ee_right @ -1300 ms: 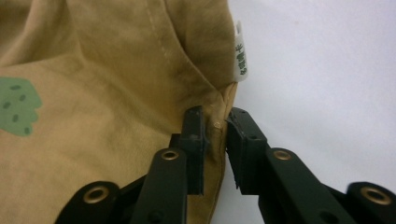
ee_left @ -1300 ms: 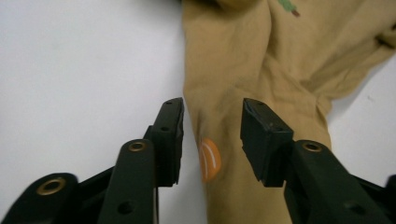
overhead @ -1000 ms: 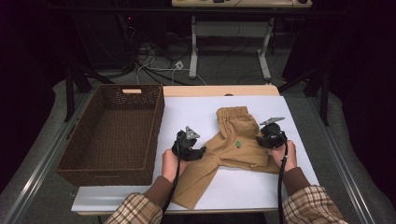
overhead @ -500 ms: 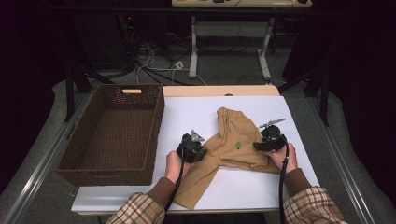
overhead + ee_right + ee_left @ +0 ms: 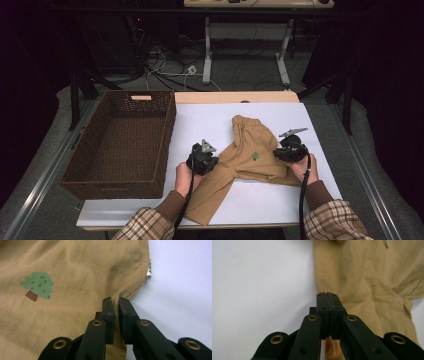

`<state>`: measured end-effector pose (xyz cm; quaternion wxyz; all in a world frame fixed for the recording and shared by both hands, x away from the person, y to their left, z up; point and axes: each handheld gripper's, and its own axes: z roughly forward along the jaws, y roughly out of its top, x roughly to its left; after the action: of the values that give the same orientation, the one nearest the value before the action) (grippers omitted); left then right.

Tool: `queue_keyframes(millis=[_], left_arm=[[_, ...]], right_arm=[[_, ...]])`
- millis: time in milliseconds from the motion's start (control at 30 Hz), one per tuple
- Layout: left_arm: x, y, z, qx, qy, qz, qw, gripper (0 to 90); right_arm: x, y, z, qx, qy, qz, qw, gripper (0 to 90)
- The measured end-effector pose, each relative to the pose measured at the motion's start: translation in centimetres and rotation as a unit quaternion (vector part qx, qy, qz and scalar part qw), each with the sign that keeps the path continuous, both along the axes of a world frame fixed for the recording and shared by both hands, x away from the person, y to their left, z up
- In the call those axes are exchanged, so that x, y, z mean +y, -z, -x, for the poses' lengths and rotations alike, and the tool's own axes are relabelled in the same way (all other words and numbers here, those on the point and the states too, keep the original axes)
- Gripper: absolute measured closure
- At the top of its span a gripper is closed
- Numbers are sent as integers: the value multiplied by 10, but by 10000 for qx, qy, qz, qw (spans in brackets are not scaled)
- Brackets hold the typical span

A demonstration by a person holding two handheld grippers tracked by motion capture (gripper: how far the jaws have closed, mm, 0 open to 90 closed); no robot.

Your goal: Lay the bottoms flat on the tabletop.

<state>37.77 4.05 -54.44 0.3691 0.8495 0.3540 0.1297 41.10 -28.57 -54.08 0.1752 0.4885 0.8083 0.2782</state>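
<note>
Tan trousers [image 5: 250, 155] with a small green tree print [image 5: 37, 286] lie crumpled on the white table [image 5: 200, 120], one leg reaching toward the front edge. My left gripper [image 5: 212, 162] sits at the cloth's left edge. Its jaws [image 5: 327, 293] have just been closing and now meet tightly over the trousers [image 5: 367, 277] edge. My right gripper [image 5: 279, 153] rests at the garment's right side. Its jaws [image 5: 114, 300] have just been closing too, and a raised fold of the trousers [image 5: 75, 270] is pinched between them, near a white label [image 5: 149, 271].
A dark woven basket [image 5: 167, 135] stands on the table's left, right beside the left hand. Bare white table lies behind and to the right of the trousers. Beyond the table's far edge are cables and table legs on the floor.
Both pairs of jaws have closed onto the trousers. The left gripper has edged slightly right toward the cloth; the right hand has stayed put.
</note>
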Motion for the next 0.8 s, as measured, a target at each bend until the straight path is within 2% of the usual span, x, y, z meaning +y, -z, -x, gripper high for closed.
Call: queue_keyframes(millis=[167,267,367,467,533,633,700,767,800], left_arm=[[4,-12,11,-152,78,78,9998,892],[5,-18,18,-215,162,126,9996,892],[2,-21,22,-186,325,157,9992,890],[0,-20,22,-149,333,127,9993,860],[2,-19,20,-144,289,137,9994,801],[4,-19,17,-166,135,143,9997,729],[4,-19,14,-227,-1,58,9997,685],[4,-16,9,-236,-113,-12,9997,678],[3,-13,6,-176,-147,-14,9997,668]], right_arm=[[-2,-11,5,-205,5,11,9998,855],[-6,-16,10,-296,17,106,9995,859],[-8,-18,12,-310,47,251,9992,859],[-7,-10,10,-185,62,430,9989,859],[-5,-5,8,-154,72,662,9977,858],[-6,-4,7,-156,93,693,9974,855],[-7,-5,7,-177,124,748,9970,853],[-8,-4,6,-161,114,749,9970,850],[-7,-4,6,-147,118,762,9969,847]])
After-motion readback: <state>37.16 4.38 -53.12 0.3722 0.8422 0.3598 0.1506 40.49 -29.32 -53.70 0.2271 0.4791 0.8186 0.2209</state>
